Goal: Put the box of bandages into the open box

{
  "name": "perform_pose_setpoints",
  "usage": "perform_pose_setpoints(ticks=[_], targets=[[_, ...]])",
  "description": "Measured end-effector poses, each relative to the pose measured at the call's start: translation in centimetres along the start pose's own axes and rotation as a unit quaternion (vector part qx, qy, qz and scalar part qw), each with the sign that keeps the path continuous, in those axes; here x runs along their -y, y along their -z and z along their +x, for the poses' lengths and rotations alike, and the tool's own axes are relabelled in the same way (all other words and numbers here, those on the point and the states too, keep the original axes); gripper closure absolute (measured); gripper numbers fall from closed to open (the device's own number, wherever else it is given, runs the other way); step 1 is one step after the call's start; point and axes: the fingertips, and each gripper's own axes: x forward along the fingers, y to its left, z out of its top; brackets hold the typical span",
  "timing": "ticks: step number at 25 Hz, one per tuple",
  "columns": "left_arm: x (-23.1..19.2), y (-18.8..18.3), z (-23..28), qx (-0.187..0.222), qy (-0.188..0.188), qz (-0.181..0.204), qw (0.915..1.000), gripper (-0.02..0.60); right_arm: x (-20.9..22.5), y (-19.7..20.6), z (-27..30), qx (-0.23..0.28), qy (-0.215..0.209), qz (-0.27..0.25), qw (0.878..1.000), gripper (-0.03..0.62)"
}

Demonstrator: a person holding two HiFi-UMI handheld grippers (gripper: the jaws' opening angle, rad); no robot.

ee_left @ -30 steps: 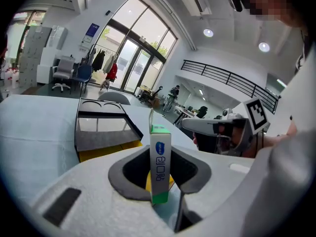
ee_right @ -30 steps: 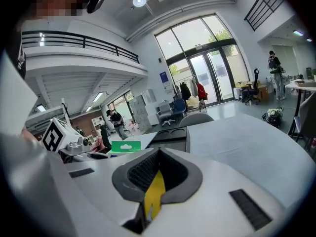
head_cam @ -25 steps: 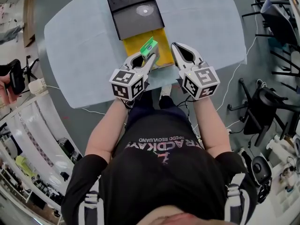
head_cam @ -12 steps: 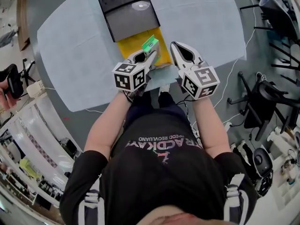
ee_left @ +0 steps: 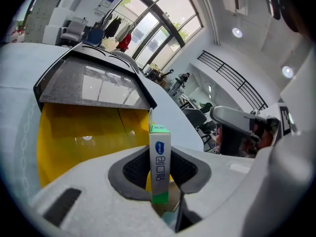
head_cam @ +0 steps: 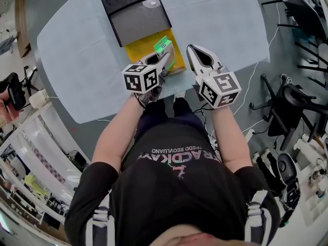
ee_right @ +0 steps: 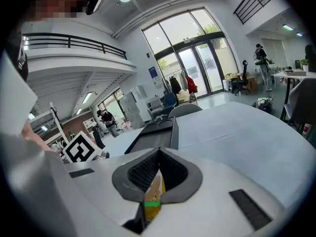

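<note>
The open box lies on the table with a yellow inside, and its black lid is folded back at the far end. The bandage box, white and green with a blue logo, stands upright in my left gripper, which is shut on it. In the left gripper view the bandage box hangs over the near right corner of the yellow inside. My right gripper is just right of the open box, its tips together with nothing held.
The light blue table top reaches out to the left and right of the box. Black chairs and cables stand on the floor at the right. Shelves and another person's hand are at the left edge.
My left gripper has rolled and sunk a little with the bandage box, closer over the yellow inside. The right gripper has hardly shifted.
</note>
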Motion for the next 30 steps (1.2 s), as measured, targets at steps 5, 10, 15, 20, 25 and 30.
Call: perform_pose_setpoints(ticks=[5,10,15,20,25,30], targets=[[-0.3,-0.1,0.4,-0.003,0.0,-0.011,0.9999,0.48,0.3,0.2,-0.1,0.001,0.003,0.005,1.0,0.583],[-0.7,0.0,0.5,-0.015,-0.022,0.018,0.9995,0.468,0.4,0.3,-0.3,0.001,0.004,0.007,1.0,0.583],[-1.3,0.1,0.7,-0.027,-0.054,0.063,0.9962,0.432,0.2,0.5,-0.4,0.001,0.005,0.009,1.0,0.583],[-1.6,0.3,0.9,-0.036,-0.068,0.084,0.9935,0.403,0.2,0.6,-0.7,0.001,0.007,0.009,1.0,0.583],[-1.9,0.3,0.9,-0.046,-0.09,0.117,0.9879,0.357,0.3,0.7,-0.8,0.001,0.007,0.011,1.0,0.583],[-2.2,0.2,0.5,-0.051,-0.122,0.149,0.9798,0.33,0.2,0.8,-1.4,0.003,0.007,0.014,1.0,0.583]])
